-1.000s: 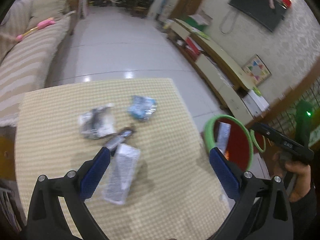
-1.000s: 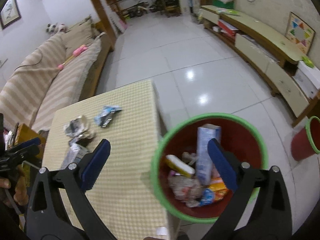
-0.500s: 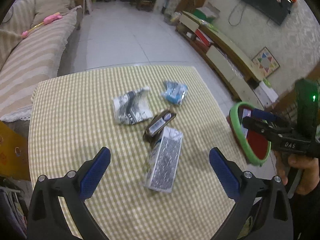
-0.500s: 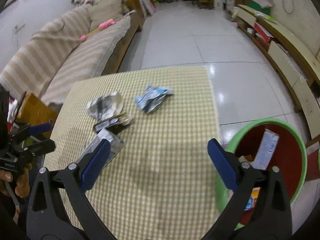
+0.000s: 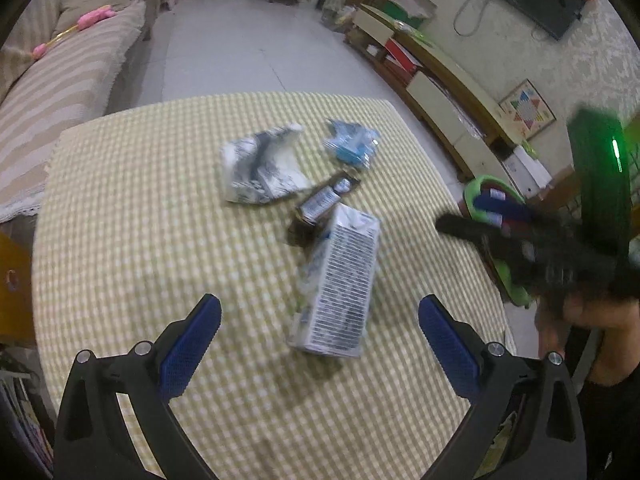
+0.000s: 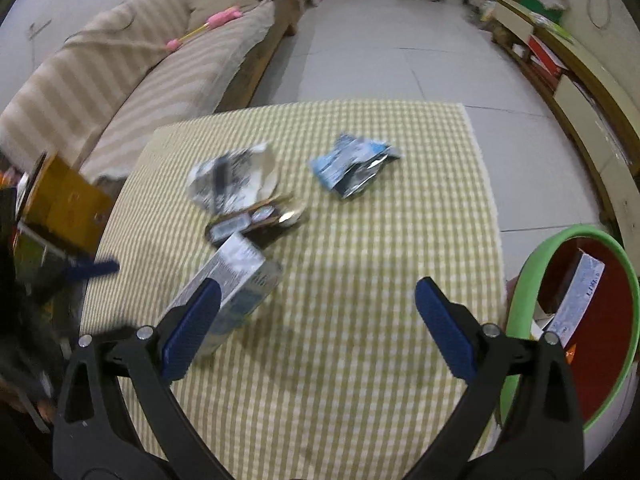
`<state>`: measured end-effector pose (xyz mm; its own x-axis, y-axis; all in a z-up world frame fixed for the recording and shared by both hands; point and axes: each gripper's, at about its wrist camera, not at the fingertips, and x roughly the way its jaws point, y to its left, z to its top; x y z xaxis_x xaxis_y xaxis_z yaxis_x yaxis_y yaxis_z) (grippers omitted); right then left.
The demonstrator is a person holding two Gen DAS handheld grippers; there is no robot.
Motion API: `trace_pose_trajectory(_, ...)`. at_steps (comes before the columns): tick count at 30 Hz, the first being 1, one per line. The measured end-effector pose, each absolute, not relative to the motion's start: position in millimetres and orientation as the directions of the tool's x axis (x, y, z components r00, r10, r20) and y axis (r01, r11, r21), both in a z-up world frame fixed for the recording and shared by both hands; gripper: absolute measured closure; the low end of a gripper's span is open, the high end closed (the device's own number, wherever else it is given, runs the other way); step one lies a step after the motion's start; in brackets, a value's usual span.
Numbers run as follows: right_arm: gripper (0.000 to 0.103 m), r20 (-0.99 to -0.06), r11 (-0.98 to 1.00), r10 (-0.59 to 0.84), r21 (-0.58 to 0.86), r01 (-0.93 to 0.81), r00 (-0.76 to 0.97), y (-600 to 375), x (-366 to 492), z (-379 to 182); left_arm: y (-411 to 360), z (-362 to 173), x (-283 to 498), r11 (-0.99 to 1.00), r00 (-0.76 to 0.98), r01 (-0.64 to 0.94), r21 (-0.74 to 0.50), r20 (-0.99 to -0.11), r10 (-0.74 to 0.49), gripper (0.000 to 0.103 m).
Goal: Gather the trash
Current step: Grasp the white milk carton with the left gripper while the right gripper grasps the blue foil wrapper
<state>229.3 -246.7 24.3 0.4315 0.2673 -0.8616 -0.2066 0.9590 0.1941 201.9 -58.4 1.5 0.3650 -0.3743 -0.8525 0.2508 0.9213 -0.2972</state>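
Note:
Trash lies on the yellow checked tablecloth (image 5: pixel 140 240) (image 6: pixel 380 280): a white carton (image 5: pixel 340 284) (image 6: pixel 236 280) on its side, a dark wrapper (image 5: pixel 324 200) (image 6: pixel 256 220), a crumpled white-and-black bag (image 5: pixel 260 168) (image 6: pixel 232 176) and a blue packet (image 5: pixel 352 144) (image 6: pixel 352 164). My left gripper (image 5: pixel 320 336) hovers open just short of the carton. My right gripper (image 6: pixel 316 320) is open over the cloth, its left finger beside the carton. The red bin with a green rim (image 6: pixel 580 320) (image 5: pixel 492 220) stands off the table's right side and holds a carton and other trash.
A striped sofa (image 6: pixel 140 68) with a pink toy (image 6: pixel 208 24) runs along the left. A low cabinet (image 5: pixel 440 80) lines the right wall. Tiled floor (image 6: pixel 380 52) lies beyond the table. An orange box (image 6: pixel 60 200) sits at the table's left.
Both grippers swung left from the bin toward the table. The trash pile now sits centred in both views and closer. Both grippers stayed open.

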Motion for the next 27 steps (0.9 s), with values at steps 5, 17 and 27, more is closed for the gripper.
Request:
trace_pose_trajectory(5, 0.007, -0.873, 0.965, 0.26, 0.216, -0.151, 0.413, -255, 260, 9, -84, -16, 209, 0.929, 0.346, 0.264, -0.261, -0.873, -0.344, 0.009)
trace_pose_trajectory(17, 0.017, -0.869, 0.939, 0.331, 0.343, -0.033, 0.367, -268, 330, -33, -91, -53, 232, 0.949, 0.301, 0.204, -0.242, -0.907, -0.295, 0.041)
trace_pose_trajectory(27, 0.072, -0.869, 0.924, 0.378, 0.378, -0.064, 0.32, -248, 356, -47, -78, -48, 225, 0.938, 0.317, 0.211, -0.276, -0.888, -0.333, 0.063)
